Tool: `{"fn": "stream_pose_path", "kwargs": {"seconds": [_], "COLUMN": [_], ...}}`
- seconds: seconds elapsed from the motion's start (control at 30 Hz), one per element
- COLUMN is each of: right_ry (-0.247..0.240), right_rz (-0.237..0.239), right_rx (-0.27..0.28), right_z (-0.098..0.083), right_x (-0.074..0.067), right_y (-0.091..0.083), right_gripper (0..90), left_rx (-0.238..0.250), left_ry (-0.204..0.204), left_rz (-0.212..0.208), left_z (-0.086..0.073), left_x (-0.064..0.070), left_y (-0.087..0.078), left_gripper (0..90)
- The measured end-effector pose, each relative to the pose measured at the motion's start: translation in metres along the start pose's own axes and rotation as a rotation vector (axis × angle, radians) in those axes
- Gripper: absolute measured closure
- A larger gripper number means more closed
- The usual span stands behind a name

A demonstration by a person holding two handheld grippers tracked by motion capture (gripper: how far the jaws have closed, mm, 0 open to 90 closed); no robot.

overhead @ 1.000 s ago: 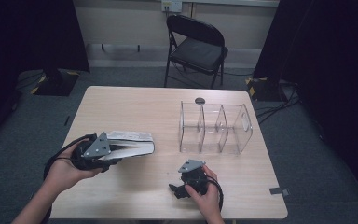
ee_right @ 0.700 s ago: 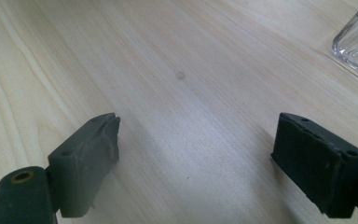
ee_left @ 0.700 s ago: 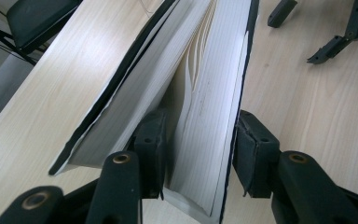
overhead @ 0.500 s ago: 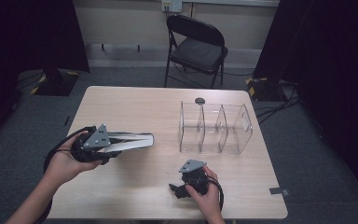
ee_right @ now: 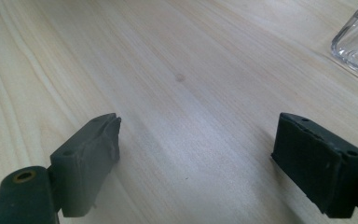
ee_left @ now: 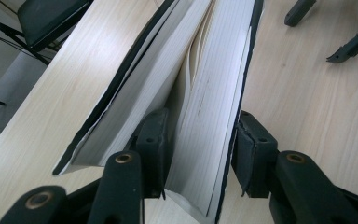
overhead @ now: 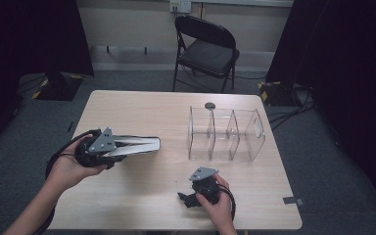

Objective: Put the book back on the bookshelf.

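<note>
Book points lengthwise toward the clear organizer, dark-covered, white pages fanning; my left gripper clamps part of it, right gripper gapes empty.

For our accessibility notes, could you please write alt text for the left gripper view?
Two black tongs clamp part of a book with black covers, its white pages fanning apart above a pale wooden table.

The worktop has wide bare wood on its far left part and in the middle. The clear organizer blocks the right side. A small black disc lies just behind it. The book in the left tool juts toward the centre, and the right tool sits near the front edge.
</note>
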State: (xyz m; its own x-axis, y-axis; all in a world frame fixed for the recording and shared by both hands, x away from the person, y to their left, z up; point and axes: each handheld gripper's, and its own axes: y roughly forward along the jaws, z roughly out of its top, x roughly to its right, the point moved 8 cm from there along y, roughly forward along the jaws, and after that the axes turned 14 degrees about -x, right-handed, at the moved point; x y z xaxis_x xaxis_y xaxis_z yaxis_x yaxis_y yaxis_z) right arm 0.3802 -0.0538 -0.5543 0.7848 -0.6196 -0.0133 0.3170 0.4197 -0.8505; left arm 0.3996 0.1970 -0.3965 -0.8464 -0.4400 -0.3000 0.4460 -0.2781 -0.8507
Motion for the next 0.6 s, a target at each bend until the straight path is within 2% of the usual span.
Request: {"fn": "stream_pose_path", "kwargs": {"seconds": [0.13,0.23,0.33,0.4,0.43,0.5,0.57,0.6], "right_ry": [-0.011,-0.008,-0.006,-0.007,-0.007,-0.013,-0.007,-0.007], "right_rz": [-0.011,-0.013,-0.014,-0.015,-0.015,-0.015,-0.011,-0.012], "right_rx": [0.003,0.006,0.010,0.011,0.010,0.013,0.016,0.015], "right_z": [0.001,0.001,0.001,0.001,0.001,0.001,0.001,0.001], "right_x": [0.000,0.000,0.001,0.001,0.001,0.001,0.001,0.001], "right_y": [0.001,0.001,0.001,0.002,0.002,0.002,0.002,0.002], "right_gripper": [13.3,13.3,13.3,13.3,13.3,13.4,13.7,13.4], "left_rx": [-0.003,-0.010,-0.031,-0.059,-0.085,-0.081,-0.063,-0.066], "left_ry": [0.000,-0.015,0.004,0.035,0.091,0.087,0.054,0.065], "left_rz": [0.004,0.008,0.023,0.057,0.085,0.086,0.075,0.071], "left_z": [-0.001,-0.002,-0.006,-0.011,-0.012,-0.012,-0.009,-0.008], "left_x": [-0.001,-0.002,-0.003,-0.001,0.002,0.002,0.001,0.000], "left_y": [0.000,0.003,0.009,0.013,0.014,0.014,0.014,0.012], "left_gripper": [59.3,56.5,54.3,56.8,58.1,58.9,59.1,59.6]}}
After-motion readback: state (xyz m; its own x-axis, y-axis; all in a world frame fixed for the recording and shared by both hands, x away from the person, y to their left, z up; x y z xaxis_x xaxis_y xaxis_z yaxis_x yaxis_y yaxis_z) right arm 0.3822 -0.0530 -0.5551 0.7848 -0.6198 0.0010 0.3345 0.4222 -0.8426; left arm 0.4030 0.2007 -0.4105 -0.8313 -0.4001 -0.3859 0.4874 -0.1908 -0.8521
